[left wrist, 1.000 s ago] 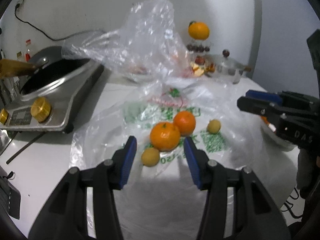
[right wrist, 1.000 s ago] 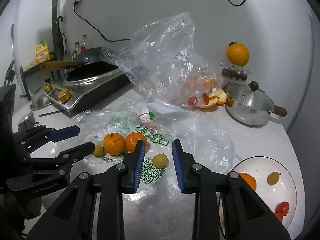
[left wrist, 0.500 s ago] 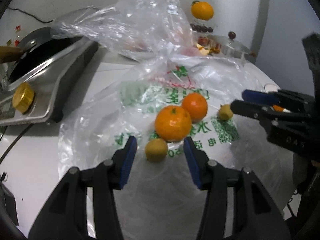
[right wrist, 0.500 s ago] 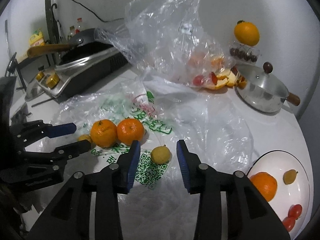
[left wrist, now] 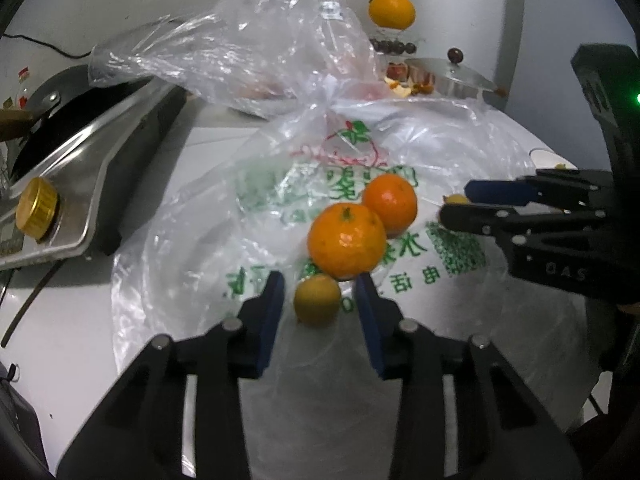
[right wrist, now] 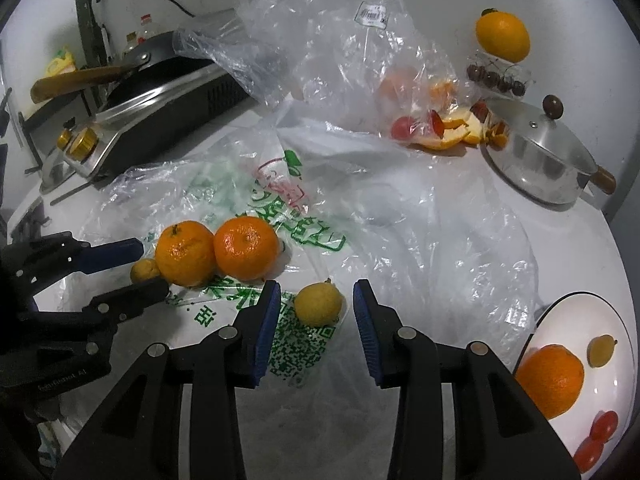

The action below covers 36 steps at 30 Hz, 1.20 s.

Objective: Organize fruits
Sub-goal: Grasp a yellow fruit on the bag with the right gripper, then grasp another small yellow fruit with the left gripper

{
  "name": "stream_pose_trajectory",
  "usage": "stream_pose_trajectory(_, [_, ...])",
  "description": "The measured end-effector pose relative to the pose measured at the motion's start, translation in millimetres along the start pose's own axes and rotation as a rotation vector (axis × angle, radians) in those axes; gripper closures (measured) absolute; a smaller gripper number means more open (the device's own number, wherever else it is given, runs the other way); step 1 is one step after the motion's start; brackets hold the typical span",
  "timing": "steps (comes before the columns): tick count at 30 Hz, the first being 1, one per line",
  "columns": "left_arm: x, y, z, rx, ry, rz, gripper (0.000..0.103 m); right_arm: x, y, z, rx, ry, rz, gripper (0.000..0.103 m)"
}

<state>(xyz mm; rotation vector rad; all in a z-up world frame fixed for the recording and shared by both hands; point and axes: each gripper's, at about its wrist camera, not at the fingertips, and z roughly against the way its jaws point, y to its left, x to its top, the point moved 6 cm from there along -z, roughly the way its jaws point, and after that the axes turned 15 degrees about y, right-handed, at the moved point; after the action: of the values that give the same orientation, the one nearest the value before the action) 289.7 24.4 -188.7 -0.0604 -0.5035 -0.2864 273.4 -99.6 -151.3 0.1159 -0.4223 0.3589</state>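
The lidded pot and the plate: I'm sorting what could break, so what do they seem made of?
The lidded pot looks like brushed stainless steel, dull silvery with soft glare; its knob and handle look wooden. The plate looks like glazed ceramic, glossy white with a dark rim, though melamine is possible.

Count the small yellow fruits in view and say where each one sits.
3. One lies on the printed bag between the right gripper's fingers, one between the left gripper's, one on the white plate. Clear bags may hide more.
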Motion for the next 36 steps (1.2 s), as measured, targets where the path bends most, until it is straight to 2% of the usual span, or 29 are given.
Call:
stream_pose_trajectory(7, [-2.3, -4.6, 3.6, 0.016, -0.014, -0.035, 0.068, -0.8, 3.6, -4.1, 0.000, 0.019, 0.009, 0.066])
stream_pose_trajectory(11, [-1.6, -9.3, 15.1, 0.023, -0.059, -0.055, 0.068, -1.4, 3.7, -5.5, 0.004, 0.023, 0.012, 0.069])
stream_pose_trajectory(15, [-0.1, -9.1, 9.5, 0.040, -0.039, -0.063, 0.068, -2.2, 5.3, -6.1, 0.007, 0.024, 0.021, 0.074])
stream_pose_trajectory(24, [-2.6, -0.5, -1.4, 0.030, 0.003, -0.033, 0.068, -2.6, 10.4, -6.0, 0.010, 0.020, 0.035, 0.075])
stream_pose_trajectory(26, [-2.7, -0.3, -1.9, 0.027, 0.004, -0.033, 0.068, -2.1, 11.4, -5.5, 0.013, 0.020, 0.037, 0.075])
stream_pose_trajectory(29, [-3.6, -0.8, -1.0, 0.031, -0.003, -0.031, 0.076, -1.7, 11.1, -3.1, 0.011, 0.012, 0.034, 0.075])
stream_pose_trajectory(36, [-8.4, -4.4, 3.8, 0.030, -0.024, -0.045, 0.077, -4.8, 16.6, 3.2, 0.013, -0.001, 0.042, 0.075])
